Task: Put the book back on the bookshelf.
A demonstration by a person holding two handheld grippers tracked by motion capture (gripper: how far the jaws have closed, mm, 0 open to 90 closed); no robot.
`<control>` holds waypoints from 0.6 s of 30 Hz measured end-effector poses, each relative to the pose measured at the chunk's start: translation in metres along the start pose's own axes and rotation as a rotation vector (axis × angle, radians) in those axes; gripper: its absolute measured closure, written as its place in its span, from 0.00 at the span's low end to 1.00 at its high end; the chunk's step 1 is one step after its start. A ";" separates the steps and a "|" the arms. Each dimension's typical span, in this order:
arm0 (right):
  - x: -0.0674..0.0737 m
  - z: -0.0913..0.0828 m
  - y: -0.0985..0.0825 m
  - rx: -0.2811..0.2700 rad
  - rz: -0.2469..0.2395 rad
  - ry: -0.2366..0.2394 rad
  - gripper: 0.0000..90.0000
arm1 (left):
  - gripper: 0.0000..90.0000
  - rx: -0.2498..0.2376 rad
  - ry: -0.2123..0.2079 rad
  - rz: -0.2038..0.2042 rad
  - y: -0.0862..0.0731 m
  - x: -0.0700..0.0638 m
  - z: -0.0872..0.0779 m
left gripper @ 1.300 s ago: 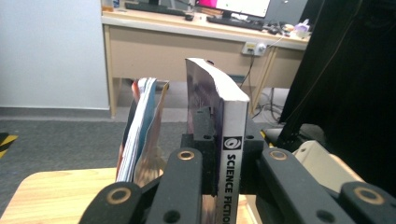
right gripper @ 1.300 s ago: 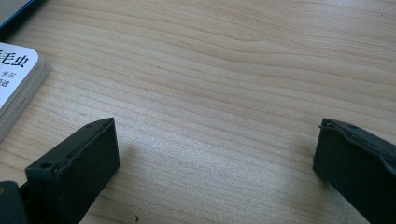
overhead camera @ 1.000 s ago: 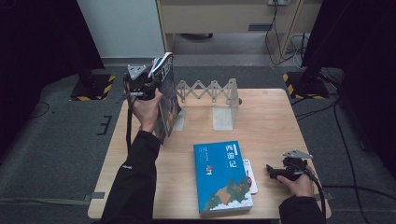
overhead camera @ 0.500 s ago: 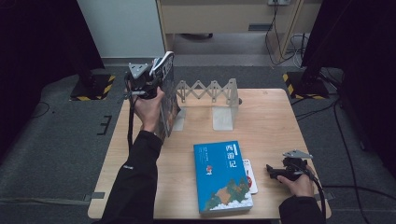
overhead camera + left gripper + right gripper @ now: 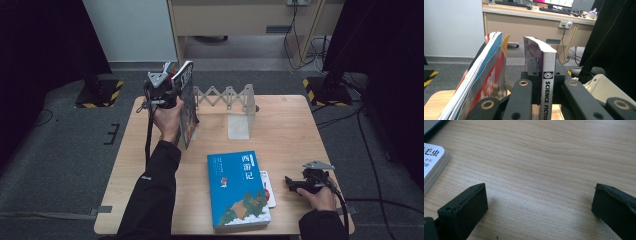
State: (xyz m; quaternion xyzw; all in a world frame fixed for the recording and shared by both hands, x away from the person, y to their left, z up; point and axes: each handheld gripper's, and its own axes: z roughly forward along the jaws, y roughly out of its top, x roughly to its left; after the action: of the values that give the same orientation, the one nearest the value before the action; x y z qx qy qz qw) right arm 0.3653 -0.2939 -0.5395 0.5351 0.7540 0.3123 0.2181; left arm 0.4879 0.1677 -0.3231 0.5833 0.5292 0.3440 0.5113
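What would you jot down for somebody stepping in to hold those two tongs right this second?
Left tongs: shut on the Science Fiction book, held upright at the table's back left corner, beside a leaning magazine at the left end of the folding book rack.
Right tongs: open, holding nothing, resting low over the table's front right.
Blue book: lying flat at the front, with a small white book partly under its right edge.
Done: one book lifted to the rack.
Left: probably set that book standing in the rack, let go, then stand the blue book and the white one there too.
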 end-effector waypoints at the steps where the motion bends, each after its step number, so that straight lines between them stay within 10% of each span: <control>1: 0.000 0.000 0.000 -0.001 -0.004 0.000 0.00 | 0.91 -0.001 0.003 0.002 -0.001 0.000 0.000; 18: 0.000 0.000 0.000 0.001 0.001 0.001 0.00 | 0.91 0.010 -0.004 0.030 -0.018 0.004 -0.010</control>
State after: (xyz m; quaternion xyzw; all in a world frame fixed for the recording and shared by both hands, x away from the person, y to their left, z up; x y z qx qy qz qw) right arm 0.3656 -0.2936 -0.5393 0.5354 0.7540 0.3125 0.2172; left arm 0.4749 0.1723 -0.3386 0.5943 0.5210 0.3478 0.5044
